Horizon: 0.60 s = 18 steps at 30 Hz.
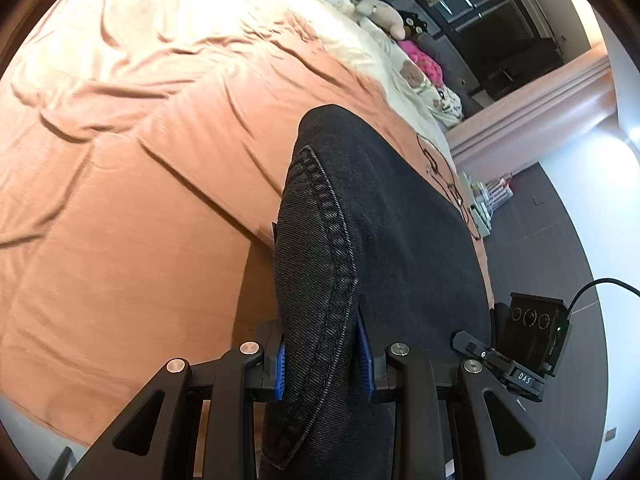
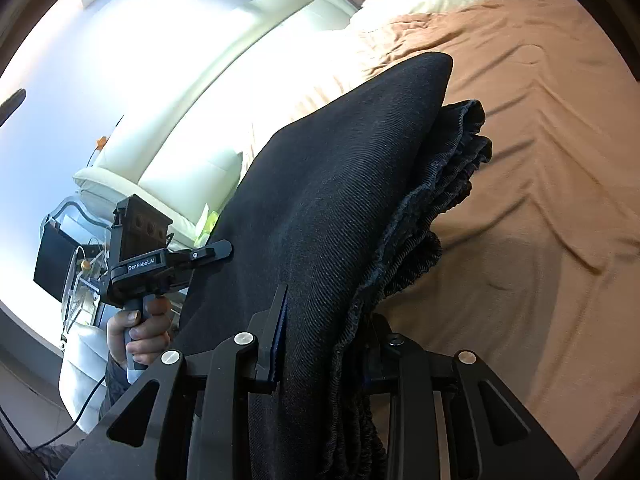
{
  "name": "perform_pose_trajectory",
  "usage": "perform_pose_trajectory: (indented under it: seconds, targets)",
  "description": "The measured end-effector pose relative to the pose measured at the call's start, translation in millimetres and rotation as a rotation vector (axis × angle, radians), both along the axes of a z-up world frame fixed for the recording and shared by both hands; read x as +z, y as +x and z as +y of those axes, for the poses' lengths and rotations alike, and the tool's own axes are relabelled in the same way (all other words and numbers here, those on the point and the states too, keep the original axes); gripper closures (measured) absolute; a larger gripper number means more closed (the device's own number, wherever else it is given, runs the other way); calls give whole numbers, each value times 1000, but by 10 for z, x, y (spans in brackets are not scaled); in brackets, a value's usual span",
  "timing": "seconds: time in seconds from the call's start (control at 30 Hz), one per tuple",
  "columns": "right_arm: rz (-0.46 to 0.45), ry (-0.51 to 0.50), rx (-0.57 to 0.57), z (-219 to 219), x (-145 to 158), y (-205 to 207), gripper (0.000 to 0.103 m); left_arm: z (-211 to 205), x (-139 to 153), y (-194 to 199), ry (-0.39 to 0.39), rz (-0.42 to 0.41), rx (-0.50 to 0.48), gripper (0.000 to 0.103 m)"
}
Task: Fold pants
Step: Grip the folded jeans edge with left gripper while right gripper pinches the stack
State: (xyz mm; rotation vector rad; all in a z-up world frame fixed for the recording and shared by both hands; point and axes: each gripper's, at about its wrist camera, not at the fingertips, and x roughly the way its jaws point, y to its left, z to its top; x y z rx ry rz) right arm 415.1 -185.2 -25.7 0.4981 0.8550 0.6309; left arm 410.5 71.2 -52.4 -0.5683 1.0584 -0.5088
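Here, dark twill pants (image 1: 360,240) ran forward from the left gripper (image 1: 323,354), clamped along a stitched seam; the right gripper (image 2: 324,344) pinched their gathered elastic waistband, above a wrinkled orange bed sheet (image 1: 120,200).

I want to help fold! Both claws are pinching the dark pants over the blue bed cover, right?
Almost. Both the left claw and the right claw are pinching the dark pants, but the bed cover is orange-brown, not blue. Both wrist views show it.
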Motion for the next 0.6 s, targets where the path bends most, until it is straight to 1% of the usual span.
perform_pose_trajectory:
  seconds: [0.07, 0.13, 0.17, 0.4, 0.6]
  targets:
    - [-7, -3, 11, 98, -12, 18, 77, 122, -2, -35, -3, -2, 10, 74]
    - [-9, -4, 18, 59, -15, 66, 77, 294, -12, -50, -5, -5, 20, 74]
    - [-9, -6, 22, 129, -18, 95, 77, 312, -13, -48, -3, -6, 23, 74]
    - [-12, -5, 45, 601, -70, 340, 77, 834, -23, 4, 3, -14, 62, 74]
    - [-17, -3, 69, 985, -142, 560, 77, 1331, 17, 137, 36, -23, 86, 74]
